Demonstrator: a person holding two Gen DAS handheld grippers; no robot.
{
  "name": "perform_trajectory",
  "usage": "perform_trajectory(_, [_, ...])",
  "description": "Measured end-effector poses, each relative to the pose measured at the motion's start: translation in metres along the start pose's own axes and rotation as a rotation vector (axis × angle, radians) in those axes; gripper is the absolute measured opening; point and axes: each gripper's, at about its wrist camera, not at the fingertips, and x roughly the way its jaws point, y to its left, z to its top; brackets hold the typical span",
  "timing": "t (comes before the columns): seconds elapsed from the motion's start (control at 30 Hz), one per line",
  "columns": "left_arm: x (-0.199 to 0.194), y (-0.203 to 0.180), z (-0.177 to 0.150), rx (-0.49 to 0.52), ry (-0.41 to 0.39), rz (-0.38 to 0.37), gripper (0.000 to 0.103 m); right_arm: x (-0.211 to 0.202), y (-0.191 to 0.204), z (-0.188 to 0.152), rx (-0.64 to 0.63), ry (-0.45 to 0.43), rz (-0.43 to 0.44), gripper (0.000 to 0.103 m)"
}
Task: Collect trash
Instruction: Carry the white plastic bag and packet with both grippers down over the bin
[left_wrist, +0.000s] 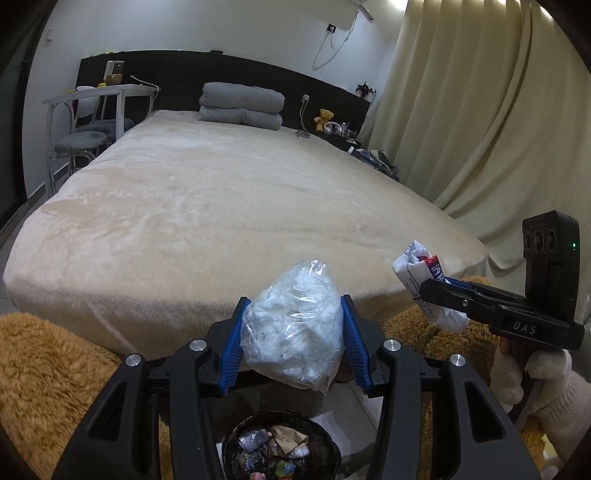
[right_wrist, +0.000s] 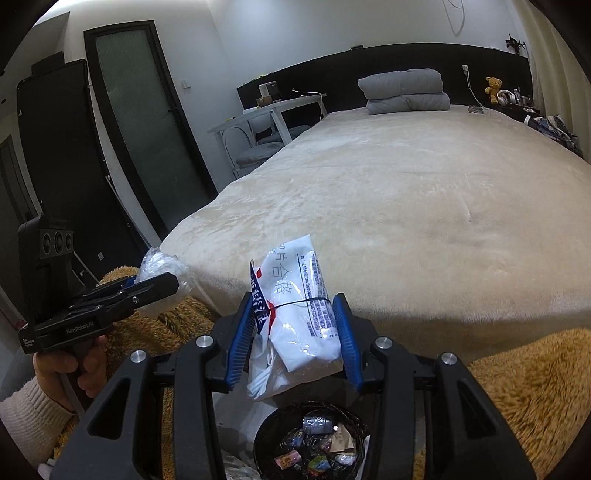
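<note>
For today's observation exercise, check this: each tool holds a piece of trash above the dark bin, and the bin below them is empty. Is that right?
Not quite. The bin is not empty: the right wrist view shows wrappers and scraps inside it. The rest stands: the left tool grips a clear plastic bag, the right tool a white printed packet, both above the bin.

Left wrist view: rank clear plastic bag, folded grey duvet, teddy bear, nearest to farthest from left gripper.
1. clear plastic bag: clamped in the left gripper.
2. folded grey duvet: head of the bed, centre.
3. teddy bear: right of the duvet, by the headboard; these two are nearly tied.
</note>
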Motion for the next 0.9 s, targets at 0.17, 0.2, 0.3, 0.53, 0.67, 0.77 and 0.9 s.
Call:
perform_trajectory(0.17, [-0.001, -0.006, -0.013, 0.011, 0.042, 0.017, 0.047, -0.003, 0.003, -0.009, 0.025, 0.024, -0.003, 0.043])
perform_trajectory(0.2, [-0.002, -0.006, -0.015, 0.012, 0.049, 0.015, 0.047, -0.003, 0.003, -0.010, 0.031, 0.028, -0.001, 0.043])
perform_trajectory(0.3, [-0.003, -0.007, -0.021, 0.010, 0.065, 0.011, 0.047, -0.004, 0.002, -0.014, 0.046, 0.045, 0.000, 0.043])
perform_trajectory(0.53, [0.004, -0.005, -0.034, -0.010, 0.142, 0.011, 0.047, 0.006, 0.003, -0.025, 0.069, 0.132, -0.012, 0.043])
perform_trajectory(0.67, [0.012, -0.003, -0.041, -0.027, 0.199, 0.012, 0.047, 0.019, 0.004, -0.035, 0.090, 0.207, -0.023, 0.043])
perform_trajectory(0.77, [0.022, -0.002, -0.045, -0.032, 0.251, 0.013, 0.047, 0.031, 0.004, -0.041, 0.114, 0.272, -0.028, 0.043])
perform_trajectory(0.9, [0.038, -0.001, -0.054, -0.035, 0.335, 0.016, 0.047, 0.049, -0.003, -0.052, 0.179, 0.365, -0.031, 0.043])
